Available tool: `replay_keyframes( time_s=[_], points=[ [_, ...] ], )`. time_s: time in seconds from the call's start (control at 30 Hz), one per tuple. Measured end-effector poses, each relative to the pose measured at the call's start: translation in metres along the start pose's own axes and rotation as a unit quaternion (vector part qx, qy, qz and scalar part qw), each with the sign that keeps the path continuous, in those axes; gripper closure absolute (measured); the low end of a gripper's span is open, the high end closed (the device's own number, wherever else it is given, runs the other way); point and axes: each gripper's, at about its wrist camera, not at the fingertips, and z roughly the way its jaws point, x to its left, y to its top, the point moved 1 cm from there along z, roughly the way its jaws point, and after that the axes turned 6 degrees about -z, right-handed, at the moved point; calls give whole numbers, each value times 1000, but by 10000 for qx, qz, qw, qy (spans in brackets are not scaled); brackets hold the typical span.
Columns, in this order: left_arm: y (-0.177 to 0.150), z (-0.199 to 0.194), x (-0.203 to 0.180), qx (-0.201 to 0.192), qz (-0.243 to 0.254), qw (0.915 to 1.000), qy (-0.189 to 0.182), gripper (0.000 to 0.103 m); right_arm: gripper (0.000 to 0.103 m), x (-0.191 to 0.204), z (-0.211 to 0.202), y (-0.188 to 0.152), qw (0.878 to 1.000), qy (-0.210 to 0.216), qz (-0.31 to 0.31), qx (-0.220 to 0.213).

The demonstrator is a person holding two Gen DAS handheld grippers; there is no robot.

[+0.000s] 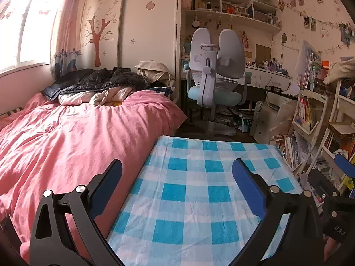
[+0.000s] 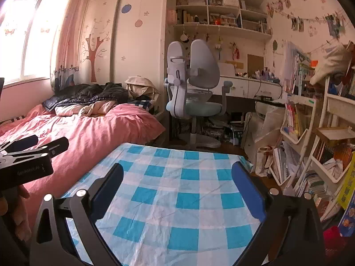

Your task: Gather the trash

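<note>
Hovering above the checked desk point(image 1: 199, 199), left tool point(image 1: 177, 184) spread wide, nothing between its fingers; right tool point(image 2: 177, 186) likewise gaping, empty; pink bed point(image 1: 66, 144) at left.

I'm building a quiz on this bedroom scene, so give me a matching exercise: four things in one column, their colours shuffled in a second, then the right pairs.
Things:
1. bed cover
2. checked cloth
3. jacket on the bed
4. chair back

Colours:
A. pale grey
B. pink
C. black
D. blue and white

Pairs: 1-B, 2-D, 3-C, 4-A
</note>
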Motion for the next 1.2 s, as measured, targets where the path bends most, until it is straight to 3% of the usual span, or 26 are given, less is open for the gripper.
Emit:
replay_keyframes(
  time_s=[0.57,1.2],
  points=[
    [9,42,-15,118,222,9996,-122,7,7,-8,27,2,9998,-30,104,149],
    [5,41,-25,30,395,9991,-156,7,7,-14,35,-2,9996,-74,184,220]
  ],
)
